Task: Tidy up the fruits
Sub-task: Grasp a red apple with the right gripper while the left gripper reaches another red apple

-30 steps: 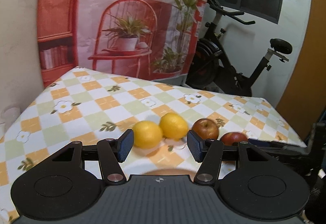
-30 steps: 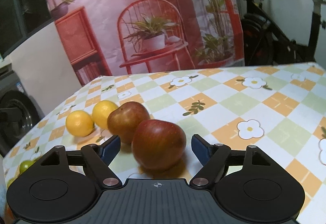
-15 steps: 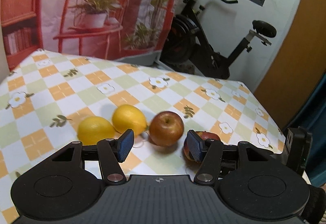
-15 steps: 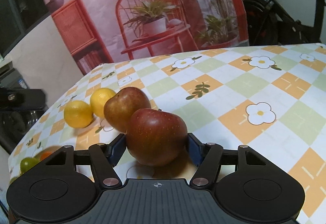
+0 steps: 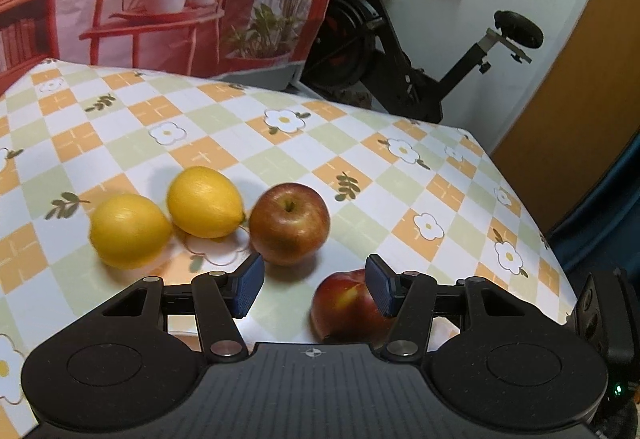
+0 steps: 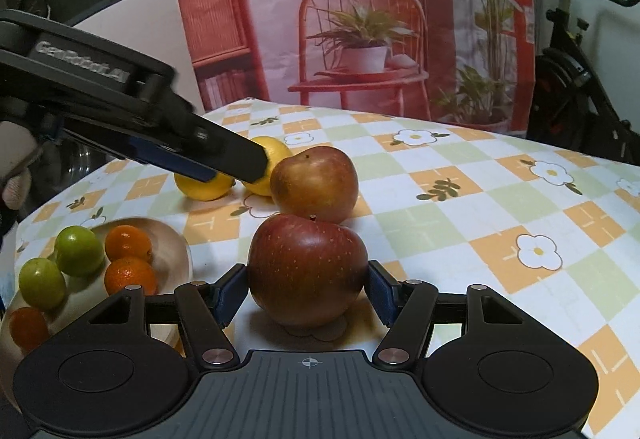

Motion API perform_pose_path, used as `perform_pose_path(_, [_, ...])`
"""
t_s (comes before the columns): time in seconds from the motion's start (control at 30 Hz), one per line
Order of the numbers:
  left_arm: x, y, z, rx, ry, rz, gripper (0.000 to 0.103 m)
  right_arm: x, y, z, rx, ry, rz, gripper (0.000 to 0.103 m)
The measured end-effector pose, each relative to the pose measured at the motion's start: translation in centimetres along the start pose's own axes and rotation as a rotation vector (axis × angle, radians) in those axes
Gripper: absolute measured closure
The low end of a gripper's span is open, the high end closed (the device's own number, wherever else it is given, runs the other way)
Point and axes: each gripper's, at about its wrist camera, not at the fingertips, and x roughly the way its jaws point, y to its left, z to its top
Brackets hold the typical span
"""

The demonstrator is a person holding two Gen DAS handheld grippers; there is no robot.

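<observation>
Apples sit mid-table on the checked cloth point(image 6: 460, 215). My right gripper point(image 6: 307, 289) has the near apple point(image 6: 308, 271) squeezed between both pads. My left gripper point(image 5: 316, 285) is closing with nothing between its jaws yet, poised over the far apple point(image 5: 289, 223), which touches two lemons point(image 5: 204, 201) on its left. At near left, a bowl point(image 6: 176, 251) holds small oranges and green fruits.
</observation>
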Motion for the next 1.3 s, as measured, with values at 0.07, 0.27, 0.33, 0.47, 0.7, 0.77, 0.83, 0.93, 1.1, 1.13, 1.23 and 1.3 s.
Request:
perform_pose_path(0.07, [0.9,-0.3,0.0,-0.004,0.016,-0.006,0.045,0.0,-0.1,0.0,0.005,-0.001,0.004,0.043])
perform_pose_path(0.27, [2.7,-0.7,0.0,0.005,0.048,0.009,0.046,-0.1,-0.4,-0.1,0.018,-0.005,0.012,0.043])
perform_pose_path(0.33, [2.9,-0.6,0.0,0.004,0.053,0.015,0.046,-0.3,-0.4,-0.2,0.018,-0.015,0.023,0.043])
perform_pose_path(0.47, [2.7,-0.4,-0.2,0.002,0.050,0.003,0.046,-0.4,-0.5,-0.3,0.024,-0.018,0.031,0.043])
perform_pose_path(0.7, [2.2,-0.2,-0.6,0.020,0.059,-0.027,0.044,-0.1,-0.6,-0.2,0.031,0.007,0.049,0.043])
perform_pose_path(0.77, [2.0,-0.1,-0.8,0.025,0.064,-0.035,0.043,0.0,-0.5,-0.2,0.032,0.012,0.055,0.043])
perform_pose_path(0.83, [1.9,0.0,-0.9,0.026,0.066,-0.040,0.043,0.0,-0.5,-0.2,0.033,0.017,0.062,0.043])
perform_pose_path(0.93, [1.8,0.1,-1.2,0.022,0.067,-0.047,0.043,0.0,-0.5,-0.2,0.037,0.021,0.070,0.043])
perform_pose_path(1.1, [1.5,0.4,-1.6,0.018,0.069,-0.062,0.042,-0.1,-0.6,-0.4,0.048,0.020,0.091,0.043])
perform_pose_path(1.13, [1.4,0.5,-1.7,0.016,0.070,-0.065,0.042,-0.2,-0.6,-0.4,0.049,0.021,0.093,0.043])
perform_pose_path(1.23, [1.2,0.6,-1.9,0.018,0.073,-0.069,0.042,-0.4,-0.3,-0.5,0.043,0.018,0.085,0.043])
perform_pose_path(1.3, [1.2,0.6,-1.9,0.020,0.075,-0.070,0.042,-0.6,-0.3,-0.6,0.051,0.018,0.084,0.043])
